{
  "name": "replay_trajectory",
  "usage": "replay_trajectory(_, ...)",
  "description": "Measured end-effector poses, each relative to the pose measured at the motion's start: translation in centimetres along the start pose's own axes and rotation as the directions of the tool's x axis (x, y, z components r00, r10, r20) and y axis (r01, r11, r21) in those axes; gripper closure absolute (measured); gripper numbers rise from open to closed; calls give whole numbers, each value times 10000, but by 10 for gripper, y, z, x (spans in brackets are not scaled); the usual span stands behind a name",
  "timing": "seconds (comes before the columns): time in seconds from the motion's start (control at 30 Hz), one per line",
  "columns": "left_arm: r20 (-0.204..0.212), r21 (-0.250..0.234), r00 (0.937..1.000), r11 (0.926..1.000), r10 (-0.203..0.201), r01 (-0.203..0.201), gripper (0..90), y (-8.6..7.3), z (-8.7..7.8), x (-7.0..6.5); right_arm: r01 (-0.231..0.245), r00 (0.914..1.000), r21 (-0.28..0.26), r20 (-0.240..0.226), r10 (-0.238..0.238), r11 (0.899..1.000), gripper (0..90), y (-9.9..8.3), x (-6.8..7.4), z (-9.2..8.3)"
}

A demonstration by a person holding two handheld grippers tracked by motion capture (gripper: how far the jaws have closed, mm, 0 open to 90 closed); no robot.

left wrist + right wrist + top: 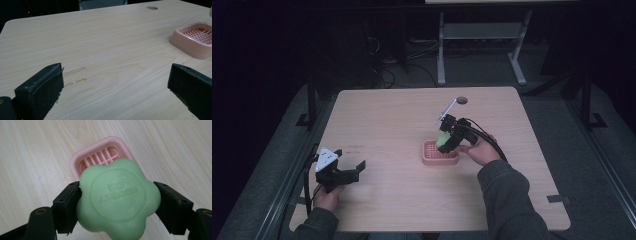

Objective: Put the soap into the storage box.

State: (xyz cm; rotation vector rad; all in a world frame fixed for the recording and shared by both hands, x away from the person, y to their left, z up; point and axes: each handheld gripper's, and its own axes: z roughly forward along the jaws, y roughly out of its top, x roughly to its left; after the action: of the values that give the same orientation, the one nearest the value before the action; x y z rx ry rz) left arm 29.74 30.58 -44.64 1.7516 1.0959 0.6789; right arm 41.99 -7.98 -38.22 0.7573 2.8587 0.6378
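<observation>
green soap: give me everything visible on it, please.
The green soap is a flower-shaped bar with rounded lobes, pale matte green and waxy-looking. Its flat face carries a raised round ring with embossed lettering too soft to read. It looks whole and unworn. The right gripper clamps it by two opposite sides, one black jaw on each. It hangs in the air above the pink soap dish, whose slatted tray shows behind it, and does not touch the dish or the table.

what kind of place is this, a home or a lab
Most likely a lab or recording room, not a home: a bare wooden table stands on a dark floor with loose cables and a metal desk frame behind it. The right claw holds a green flower-shaped soap over a pink soap dish.
</observation>
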Motion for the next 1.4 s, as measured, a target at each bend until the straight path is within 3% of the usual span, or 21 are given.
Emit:
replay_trajectory(1.03,32,-1,10000,10000,-33,33,0,0,0,1,-146,9995,541,-255,160,9984,259,9,-2,38)
replay_trajectory(1.4,55,17,10000,10000,-68,68,0,0,0,0,-142,9999,839,-34,145,9964,258,11,1,47)
